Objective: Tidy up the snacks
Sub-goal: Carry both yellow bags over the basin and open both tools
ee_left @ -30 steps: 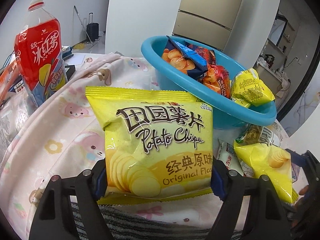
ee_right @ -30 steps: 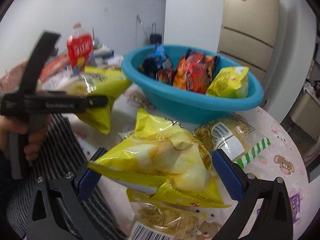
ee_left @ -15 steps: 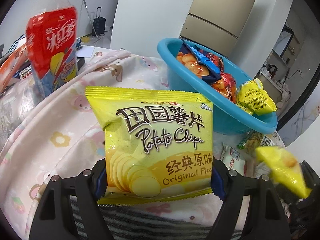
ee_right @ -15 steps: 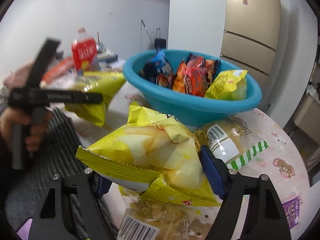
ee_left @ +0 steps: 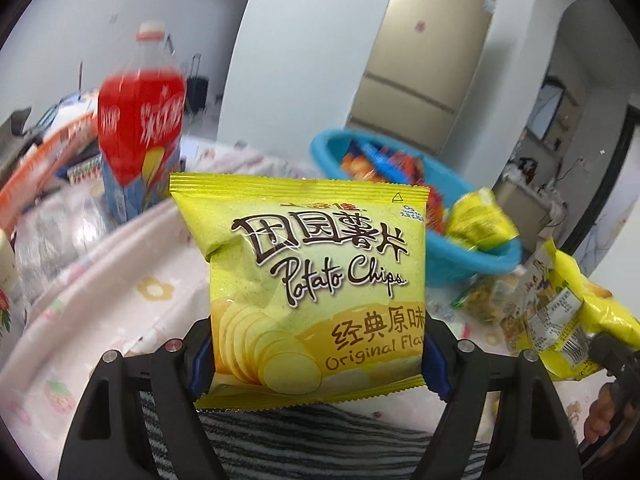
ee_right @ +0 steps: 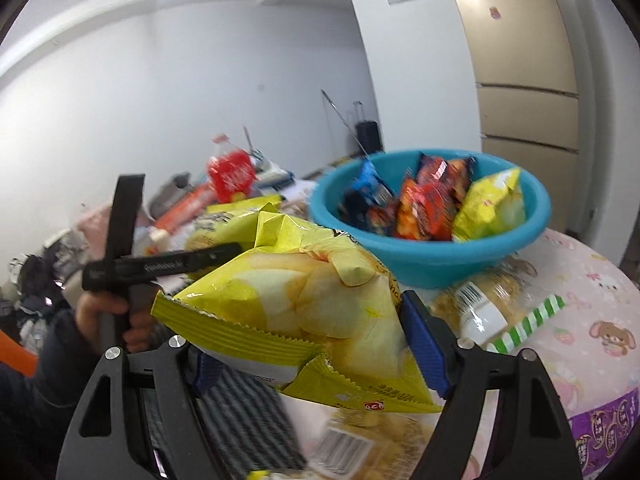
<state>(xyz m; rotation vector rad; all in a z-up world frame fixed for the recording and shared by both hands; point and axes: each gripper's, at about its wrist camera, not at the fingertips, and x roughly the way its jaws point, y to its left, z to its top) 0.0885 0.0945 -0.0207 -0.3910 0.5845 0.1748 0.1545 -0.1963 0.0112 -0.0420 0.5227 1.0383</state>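
Observation:
My left gripper (ee_left: 318,356) is shut on a yellow "Potato Chips" bag (ee_left: 320,264), held upright above the pink tablecloth (ee_left: 100,292). In the right wrist view, my right gripper (ee_right: 316,356) is shut on a second, puffy yellow chip bag (ee_right: 304,304), lifted off the table and tilted. That bag also shows at the right edge of the left wrist view (ee_left: 568,312). A blue basin (ee_right: 432,268) behind both bags holds several snack packets, red, blue and yellow. From the left wrist view the basin (ee_left: 492,256) is at the right, blurred.
A red iced-tea bottle (ee_left: 140,132) stands at the back left among boxes and clutter. More snack packets lie by the basin, one with a green-striped edge (ee_right: 520,324), and a purple one (ee_right: 600,432). A hand (ee_right: 120,316) grips the left tool. Grey striped cloth (ee_left: 300,440) is below.
The right jaws closed on the puffy yellow bag and lifted it off the packets. Both grippers rose with their bags and tilted upward. The left grip is unchanged.

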